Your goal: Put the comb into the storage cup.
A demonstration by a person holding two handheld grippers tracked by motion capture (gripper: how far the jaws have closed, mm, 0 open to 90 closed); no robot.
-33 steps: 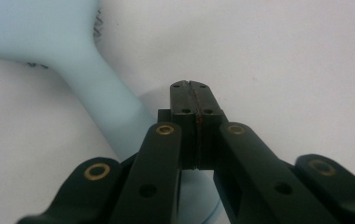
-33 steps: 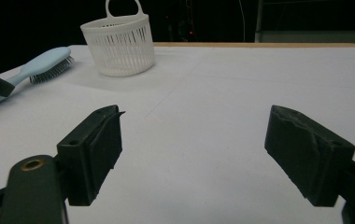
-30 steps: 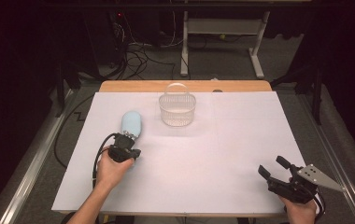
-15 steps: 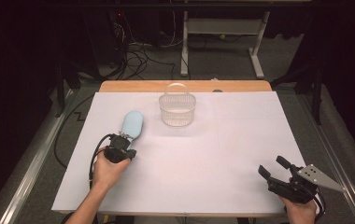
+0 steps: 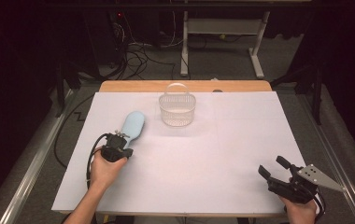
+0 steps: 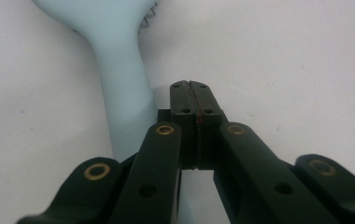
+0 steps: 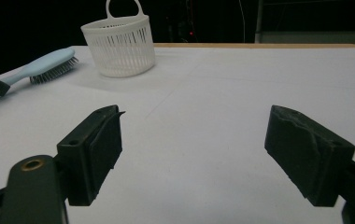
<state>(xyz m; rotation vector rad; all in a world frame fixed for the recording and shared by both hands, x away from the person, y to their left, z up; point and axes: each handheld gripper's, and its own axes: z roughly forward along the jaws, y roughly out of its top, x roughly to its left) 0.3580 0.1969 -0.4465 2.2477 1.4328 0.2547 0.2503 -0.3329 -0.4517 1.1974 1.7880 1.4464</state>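
Note:
A pale blue hairbrush [image 5: 132,125] lies on the white table [image 5: 213,154] at the left, head pointing away and bristles to one side. My left gripper [image 5: 119,138] is shut with nothing between its jaws. In the left gripper view its closed tips [image 6: 195,88] rest just right of the hairbrush handle [image 6: 122,88]. Near the front right corner my right gripper [image 5: 271,169] is open and holds nothing. The right gripper view looks between its spread jaws [image 7: 194,149] across the table to the hairbrush [image 7: 42,64].
A white slatted basket [image 5: 177,110] with a hoop handle stands at the back centre; the right gripper view has this basket [image 7: 119,44] beside the brush. A wooden strip edges the table's far side. Cables and a stand's legs lie on the floor beyond.
My left gripper has shifted a little to the left along the brush handle, so more of the handle shows. The right gripper has stayed put.

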